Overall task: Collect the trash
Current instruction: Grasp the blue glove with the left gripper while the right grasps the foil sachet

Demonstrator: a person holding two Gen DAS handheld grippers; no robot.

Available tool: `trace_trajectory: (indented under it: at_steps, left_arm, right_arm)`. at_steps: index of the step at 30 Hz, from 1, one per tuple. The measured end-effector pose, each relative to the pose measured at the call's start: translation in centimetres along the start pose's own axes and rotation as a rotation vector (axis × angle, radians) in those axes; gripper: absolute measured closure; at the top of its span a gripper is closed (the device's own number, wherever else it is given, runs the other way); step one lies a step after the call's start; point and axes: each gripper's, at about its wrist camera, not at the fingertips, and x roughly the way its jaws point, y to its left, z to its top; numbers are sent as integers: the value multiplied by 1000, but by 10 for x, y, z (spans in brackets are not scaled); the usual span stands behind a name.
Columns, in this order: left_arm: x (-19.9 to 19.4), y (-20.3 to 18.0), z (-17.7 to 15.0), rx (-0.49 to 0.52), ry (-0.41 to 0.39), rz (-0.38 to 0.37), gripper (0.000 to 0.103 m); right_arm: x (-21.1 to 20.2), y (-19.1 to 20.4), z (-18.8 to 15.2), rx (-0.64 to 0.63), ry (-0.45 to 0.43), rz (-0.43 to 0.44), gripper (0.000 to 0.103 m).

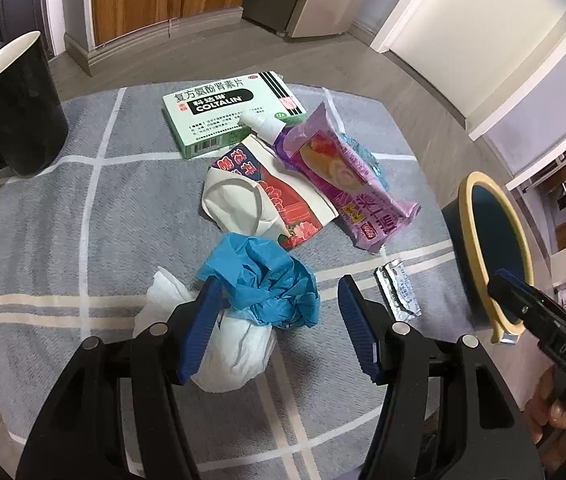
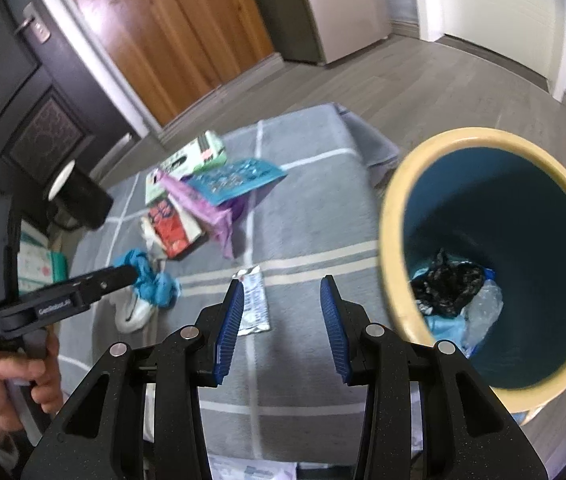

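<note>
**Left gripper around the blue glove, bin at the right**

The left gripper (image 1: 279, 320) has its jaws spread wide, one blue pad on either side of a crumpled blue glove (image 1: 267, 280) that lies on top of a wad of white tissue (image 1: 235, 348). The left pad touches the tissue and glove; the right pad stands clear of them. Both lie on a grey checked cloth (image 1: 63, 240).

Beyond the glove lie a torn red-and-white packet (image 1: 267, 200), a purple snack wrapper (image 1: 347, 184) and a green medicine box (image 1: 227, 116), clustered and overlapping. A small silver sachet (image 1: 399, 292) lies flat near the right pad. A black mug (image 1: 15, 108) stands at the cloth's far left.

The right gripper (image 2: 283, 312) is also wide open and holds nothing, above the sachet (image 2: 253, 304). Just to its right is the blue bin with a yellow rim (image 2: 391, 216), tilted toward the camera; inside lie dark, pale blue and clear scraps, though blur makes them hard to identify.
</note>
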Motion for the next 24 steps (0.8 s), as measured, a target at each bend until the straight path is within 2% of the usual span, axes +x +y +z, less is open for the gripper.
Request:
trace_trajectory:
  at_steps: [3, 5, 7, 24]
  left_arm:
    - [3, -4, -1, 41, 8, -3, 57]
    - [5, -8, -3, 81, 18, 22, 87]
    - [4, -9, -4, 91, 22, 15, 96]
    - [-50, -2, 0, 60, -67, -69, 99]
  right_arm:
    - [8, 9, -2, -20, 18, 1, 62]
    - [13, 14, -2, -32, 28, 2, 62]
    - [18, 17, -2, -40, 36, 2, 62]
    - [65, 41, -16, -162, 134, -46, 62]
